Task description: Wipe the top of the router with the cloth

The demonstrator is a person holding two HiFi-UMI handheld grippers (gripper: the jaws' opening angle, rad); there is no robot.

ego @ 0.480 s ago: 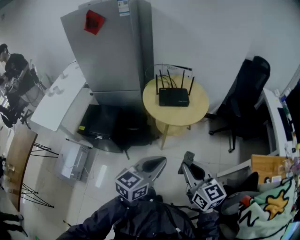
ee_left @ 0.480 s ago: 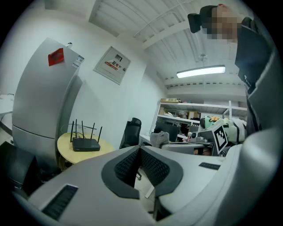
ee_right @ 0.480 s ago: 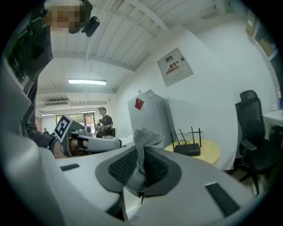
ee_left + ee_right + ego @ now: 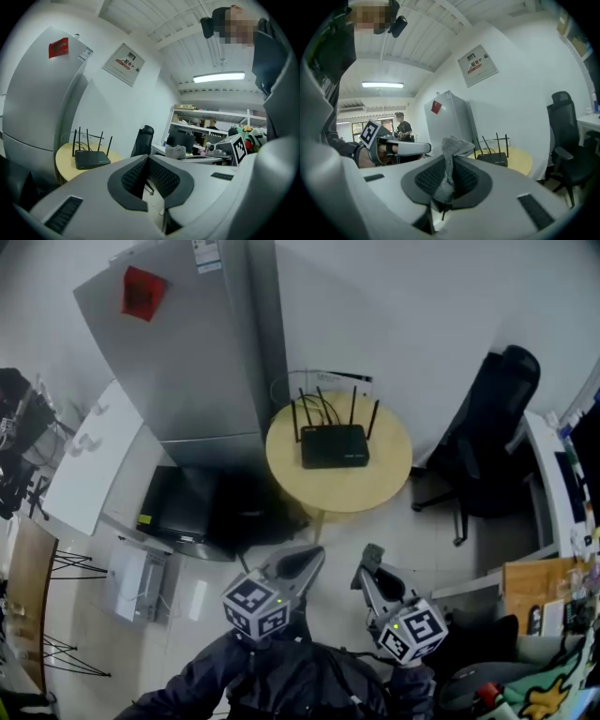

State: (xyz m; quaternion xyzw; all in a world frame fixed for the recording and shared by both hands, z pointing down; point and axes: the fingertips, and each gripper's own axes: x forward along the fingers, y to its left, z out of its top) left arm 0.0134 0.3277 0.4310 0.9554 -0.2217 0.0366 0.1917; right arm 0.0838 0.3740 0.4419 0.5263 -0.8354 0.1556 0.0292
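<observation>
R gripper [image 4: 449, 169] clamps cloth [image 4: 454, 146]; router [image 4: 334, 445] on round table [image 4: 375, 489], fridge label [image 4: 204, 251] illegible.

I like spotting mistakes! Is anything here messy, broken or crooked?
Nothing stands out. The router sits flat on the round table with its antennas up, and nothing is spilled. The cloth is pinched in the right tongs, not yet at the router.

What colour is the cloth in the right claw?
Grey; the cloth shows best in the right gripper view.
</observation>
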